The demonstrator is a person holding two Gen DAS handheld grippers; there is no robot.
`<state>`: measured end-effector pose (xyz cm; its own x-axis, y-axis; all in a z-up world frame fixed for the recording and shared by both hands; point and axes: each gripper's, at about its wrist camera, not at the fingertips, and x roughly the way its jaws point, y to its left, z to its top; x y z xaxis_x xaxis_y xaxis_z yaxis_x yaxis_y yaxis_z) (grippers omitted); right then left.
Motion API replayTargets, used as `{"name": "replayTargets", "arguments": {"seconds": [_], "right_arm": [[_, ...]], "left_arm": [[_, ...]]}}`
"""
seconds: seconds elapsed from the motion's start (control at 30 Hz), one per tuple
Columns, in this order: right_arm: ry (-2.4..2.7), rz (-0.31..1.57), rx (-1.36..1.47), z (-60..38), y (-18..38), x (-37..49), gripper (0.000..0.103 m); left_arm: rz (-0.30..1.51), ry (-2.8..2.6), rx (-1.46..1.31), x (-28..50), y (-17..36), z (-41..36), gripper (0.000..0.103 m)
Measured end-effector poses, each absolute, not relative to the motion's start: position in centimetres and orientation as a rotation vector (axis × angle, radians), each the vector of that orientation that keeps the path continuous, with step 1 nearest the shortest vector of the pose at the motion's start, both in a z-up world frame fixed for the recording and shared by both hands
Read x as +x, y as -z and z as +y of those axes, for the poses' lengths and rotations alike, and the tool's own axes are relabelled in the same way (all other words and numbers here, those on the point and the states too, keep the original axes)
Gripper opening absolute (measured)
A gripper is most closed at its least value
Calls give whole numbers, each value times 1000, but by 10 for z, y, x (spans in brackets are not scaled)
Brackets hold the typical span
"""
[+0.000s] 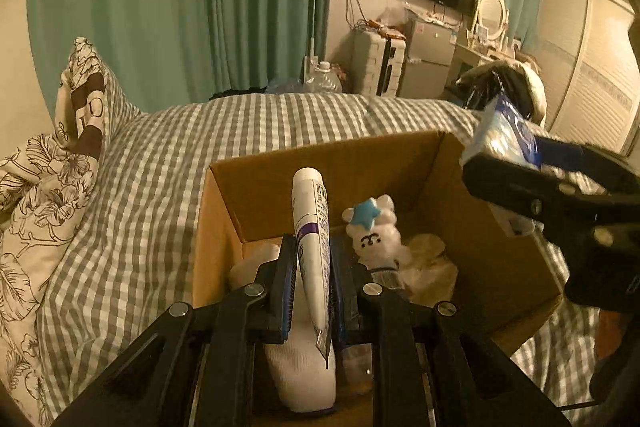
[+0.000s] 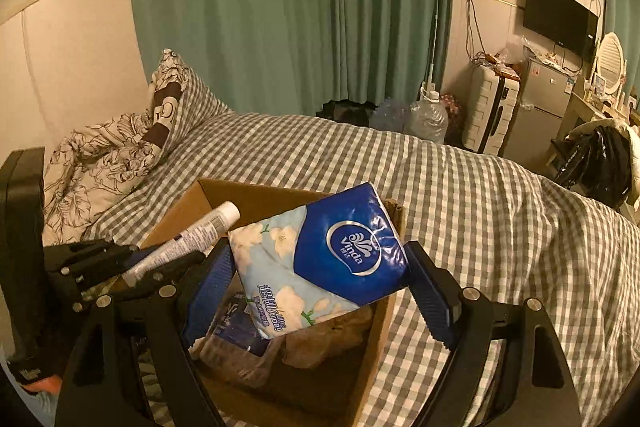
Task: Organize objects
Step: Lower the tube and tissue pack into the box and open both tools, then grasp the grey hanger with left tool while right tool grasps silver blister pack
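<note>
Left tongs clamp a white tube over the cardboard box on the bed, right tongs hold a blue tissue pack above the box.

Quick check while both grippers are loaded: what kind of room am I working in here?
Most likely a small bedroom or studio flat. The cardboard box sits on a bed with a gingham cover; there are pillows at its head, and a wall TV above a mini fridge.
</note>
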<state>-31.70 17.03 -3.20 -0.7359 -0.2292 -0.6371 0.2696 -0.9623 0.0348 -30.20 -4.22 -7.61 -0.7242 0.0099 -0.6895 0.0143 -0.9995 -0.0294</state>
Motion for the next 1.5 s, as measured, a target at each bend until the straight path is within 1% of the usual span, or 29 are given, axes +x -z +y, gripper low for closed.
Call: {"name": "replayTargets", "arguments": {"seconds": [0.07,0.13,0.17,0.2,0.27,0.3,0.33,0.47,0.53,0.63,0.7,0.83,1.03,1.2,1.33,1.4,1.5], "right_arm": [[2696,61,970,171,34,-318,84],[2687,59,979,169,36,-318,88],[2697,66,975,168,37,-317,91],[2709,73,962,169,36,-315,92],[2712,75,940,170,33,-308,93],[2712,72,927,171,30,-304,94],[2716,70,909,174,26,-299,95],[2753,97,873,185,9,-275,97],[2781,141,855,190,-3,-260,98],[2809,188,823,197,-26,-236,98],[2818,209,806,203,-41,-218,100],[2810,242,798,208,-56,-188,101],[2761,353,842,208,-41,-149,101],[2645,413,955,200,5,-135,101],[2540,571,1099,183,67,-130,101],[2462,587,1177,176,98,-127,101],[2375,588,1237,167,129,-125,101]], "left_arm": [[26,2919,1161,-301,77,-40,16],[0,2926,1154,-297,78,-38,18],[-14,2929,1154,-296,77,-37,19],[-28,2932,1154,-293,76,-36,26],[-41,2931,1148,-290,75,-36,47],[-41,2925,1133,-287,73,-36,65],[-37,2921,1117,-284,71,-37,73],[-19,2921,1104,-271,62,-39,75],[-16,2912,1090,-259,55,-40,83],[-24,2914,1060,-241,41,-42,91],[-28,2920,1038,-227,33,-43,94],[-15,2899,1046,-199,26,-47,94],[88,2818,1109,-153,37,-64,94],[119,2737,1173,-126,62,-71,94],[109,2677,1234,-115,86,-71,94],[118,2652,1270,-111,98,-72,94],[134,2621,1311,-108,110,-74,94]]}}
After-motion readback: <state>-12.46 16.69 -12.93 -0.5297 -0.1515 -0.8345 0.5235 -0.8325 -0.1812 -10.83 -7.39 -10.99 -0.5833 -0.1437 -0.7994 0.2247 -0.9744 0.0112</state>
